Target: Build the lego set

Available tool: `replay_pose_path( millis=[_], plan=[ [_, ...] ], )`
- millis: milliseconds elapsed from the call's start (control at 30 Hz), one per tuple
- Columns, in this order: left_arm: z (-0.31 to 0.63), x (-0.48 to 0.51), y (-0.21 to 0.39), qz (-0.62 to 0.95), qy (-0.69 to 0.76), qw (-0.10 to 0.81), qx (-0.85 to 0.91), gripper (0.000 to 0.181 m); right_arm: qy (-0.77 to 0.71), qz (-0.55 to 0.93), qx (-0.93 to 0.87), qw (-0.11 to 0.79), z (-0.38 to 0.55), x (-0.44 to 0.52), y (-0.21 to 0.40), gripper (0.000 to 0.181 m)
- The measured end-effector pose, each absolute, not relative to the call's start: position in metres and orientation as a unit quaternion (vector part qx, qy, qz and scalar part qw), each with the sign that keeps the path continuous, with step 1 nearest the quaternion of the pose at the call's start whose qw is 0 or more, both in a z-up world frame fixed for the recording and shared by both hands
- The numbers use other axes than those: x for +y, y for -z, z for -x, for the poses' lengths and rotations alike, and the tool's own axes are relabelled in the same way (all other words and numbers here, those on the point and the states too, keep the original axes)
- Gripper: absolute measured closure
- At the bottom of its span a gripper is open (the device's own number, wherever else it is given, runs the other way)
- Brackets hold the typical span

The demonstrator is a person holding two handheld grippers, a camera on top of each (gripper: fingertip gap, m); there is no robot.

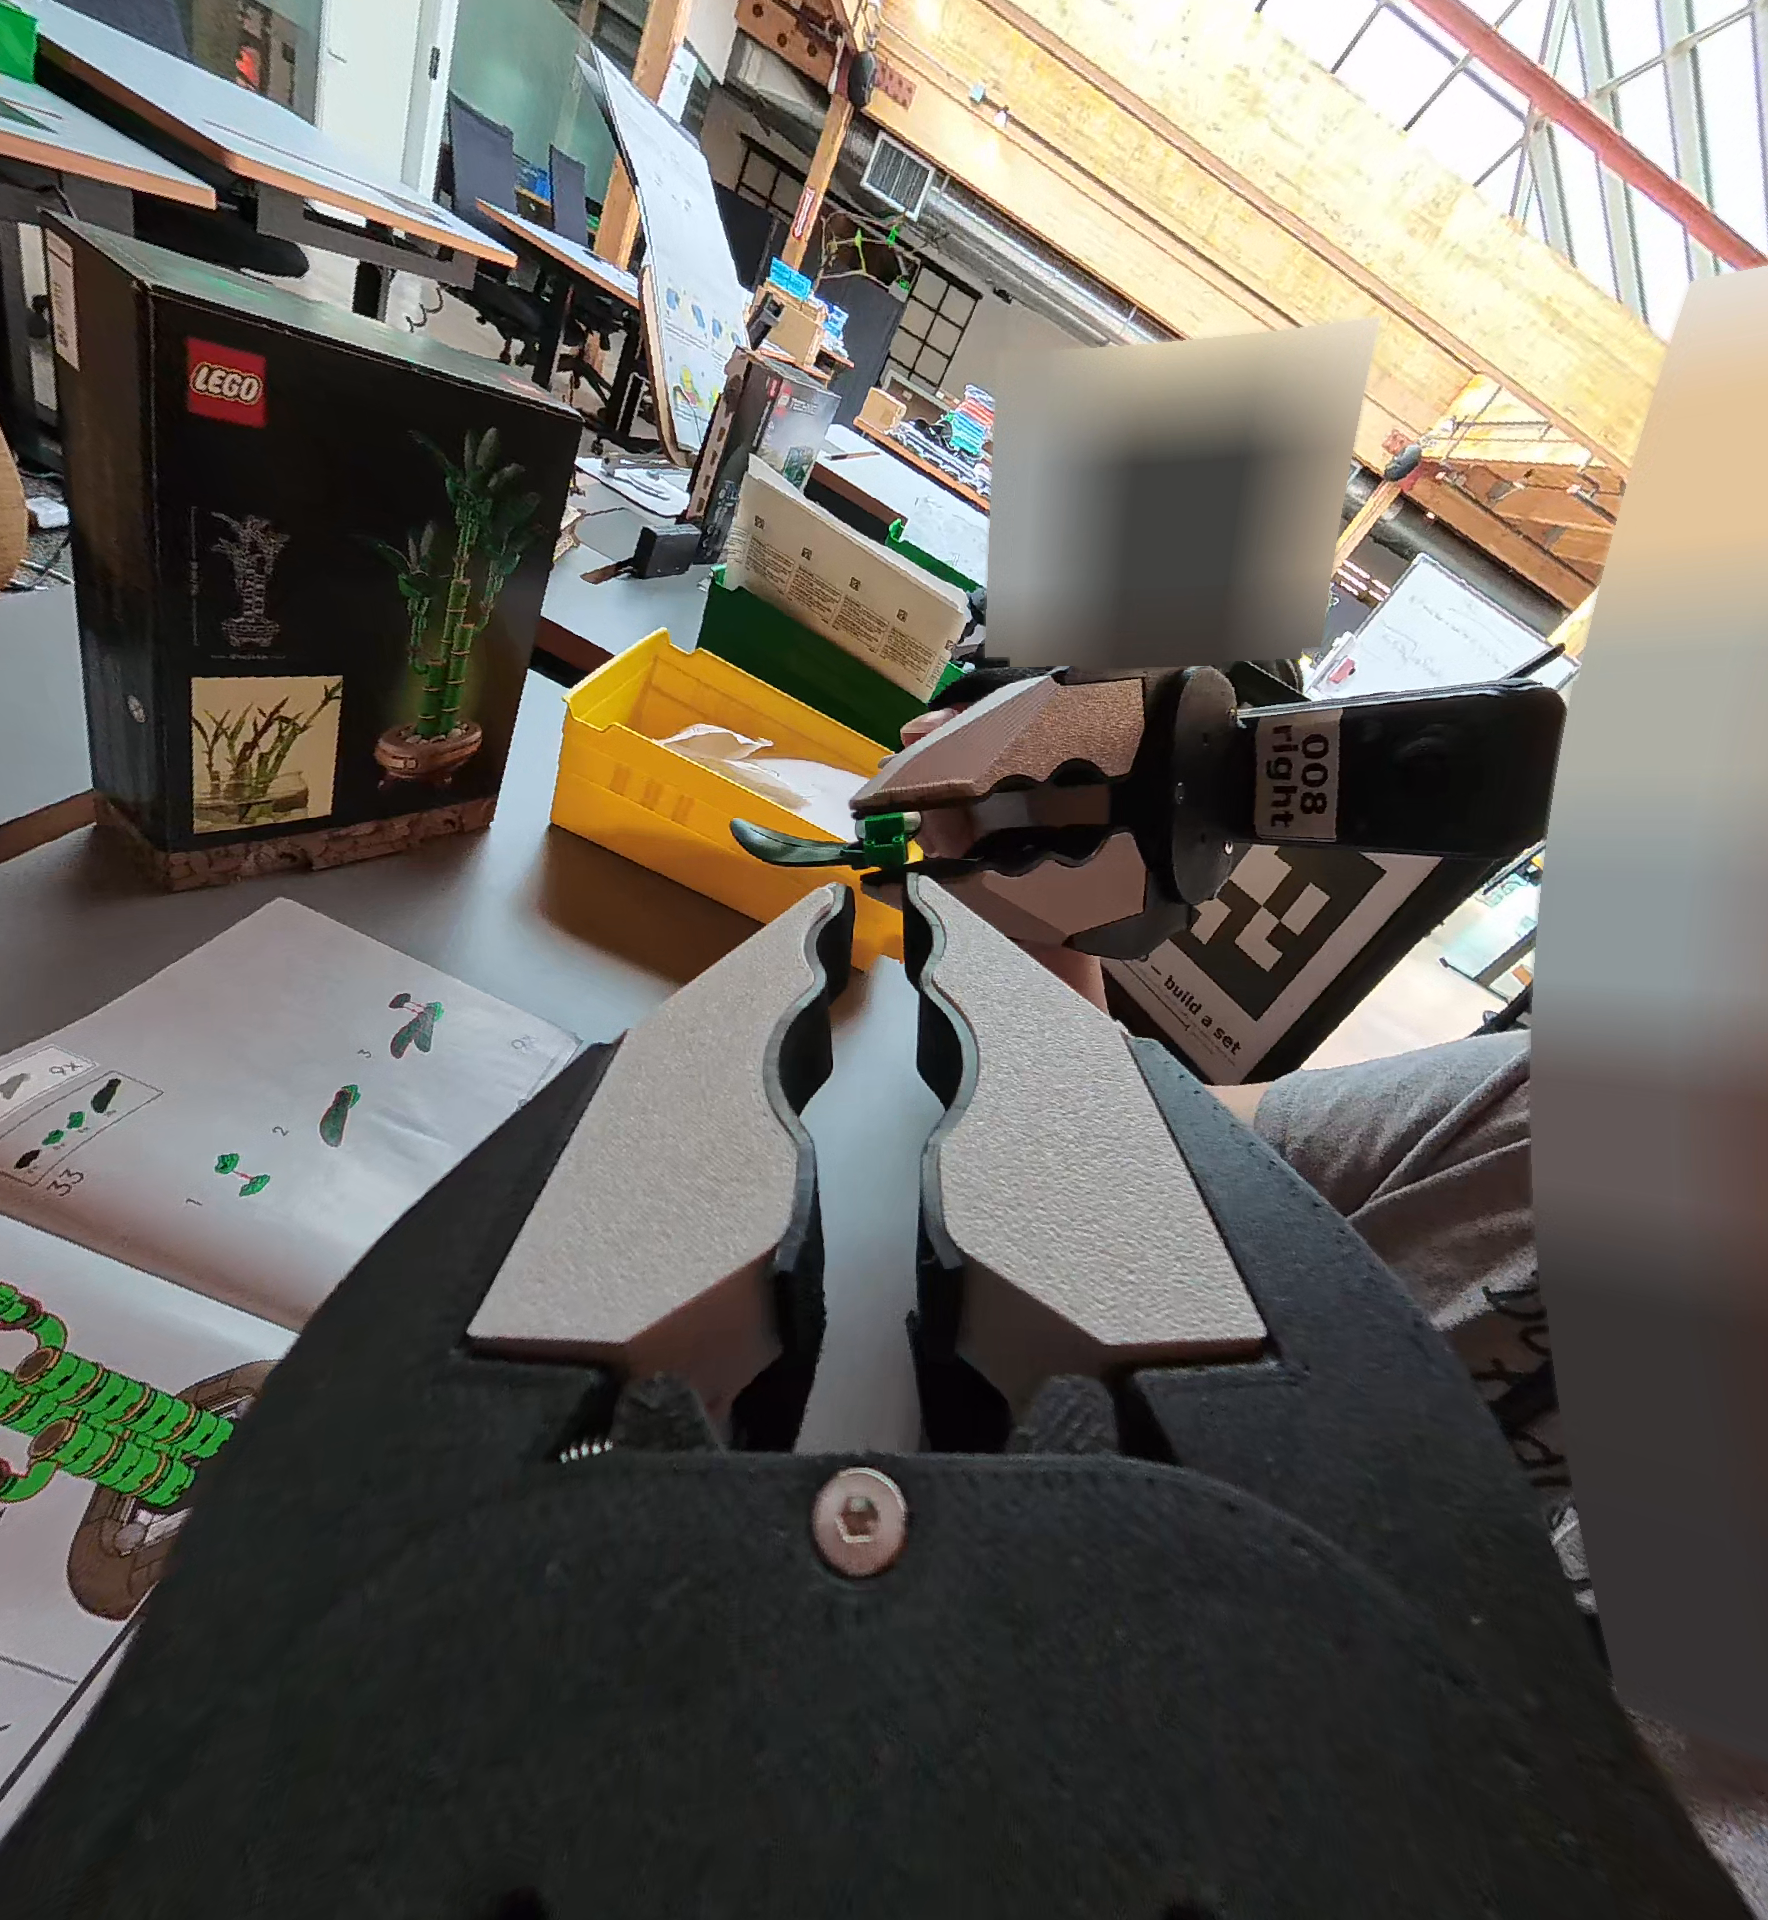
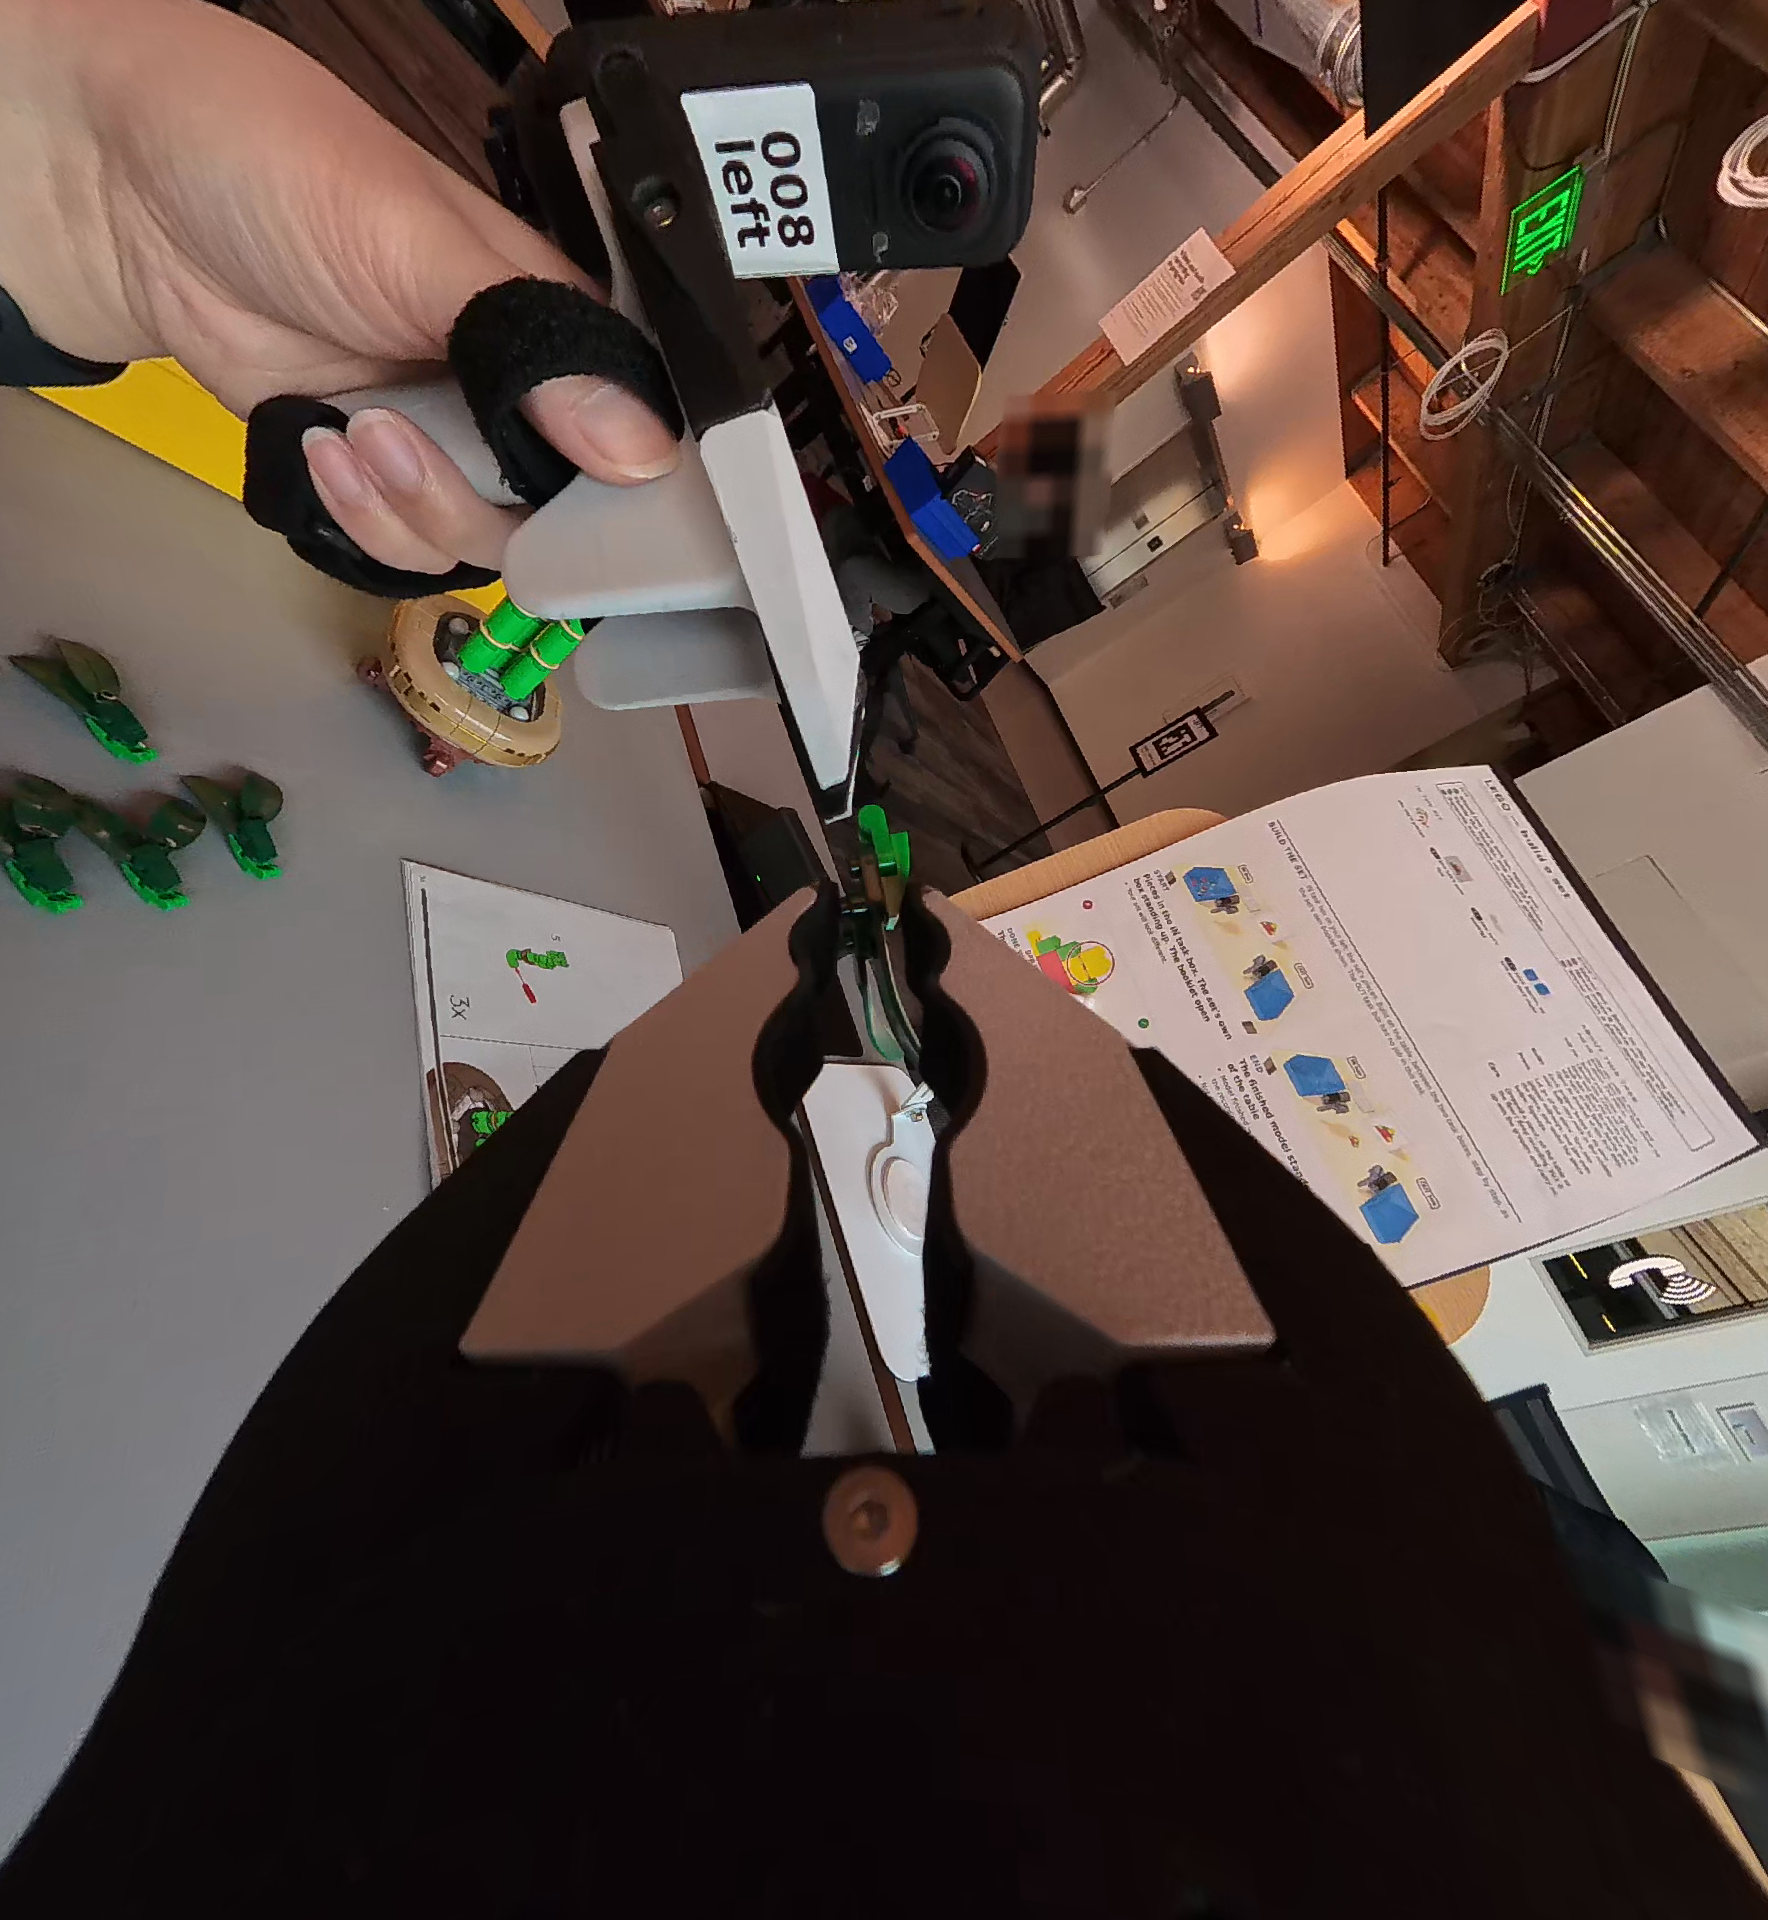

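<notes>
My right gripper [image 2: 869,912] is shut on a small leaf piece [image 2: 880,842]: bright green clip parts with a dark green leaf. In the left wrist view the right gripper [image 1: 869,840] holds this leaf piece [image 1: 786,847] in the air above the yellow bin's edge. My left gripper [image 1: 878,899] sits just below it, fingers a narrow gap apart with nothing between them. In the right wrist view the left gripper [image 2: 836,795] shows edge-on, its tip almost touching the piece. The bamboo model in its tan pot [image 2: 475,686] lies on the table behind the hand.
Several finished leaf clusters [image 2: 132,831] lie on the grey table at the left. The open instruction booklet [image 1: 236,1091], the set's box [image 1: 319,582] and a yellow bin [image 1: 651,769] stand ahead. A printed sheet [image 2: 1431,987] stands to the right. A person sits nearby. My left and right fingertips are right by each other.
</notes>
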State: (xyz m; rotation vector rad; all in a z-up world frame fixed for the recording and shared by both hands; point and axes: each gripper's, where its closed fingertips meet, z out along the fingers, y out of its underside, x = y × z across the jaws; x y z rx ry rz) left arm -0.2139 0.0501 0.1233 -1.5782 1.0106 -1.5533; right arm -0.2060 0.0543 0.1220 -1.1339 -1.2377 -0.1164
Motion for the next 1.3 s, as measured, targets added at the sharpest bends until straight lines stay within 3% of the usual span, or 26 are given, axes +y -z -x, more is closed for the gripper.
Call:
replay_pose_path(
  millis=[1300],
  plan=[
    [0.2105, 0.0497, -0.1271, 0.600, 0.606, 0.355, 0.385, 0.173, -0.019, 0.529, -0.530, 0.662, 0.2090, 0.0563, -0.1216, 0.172]
  ],
)
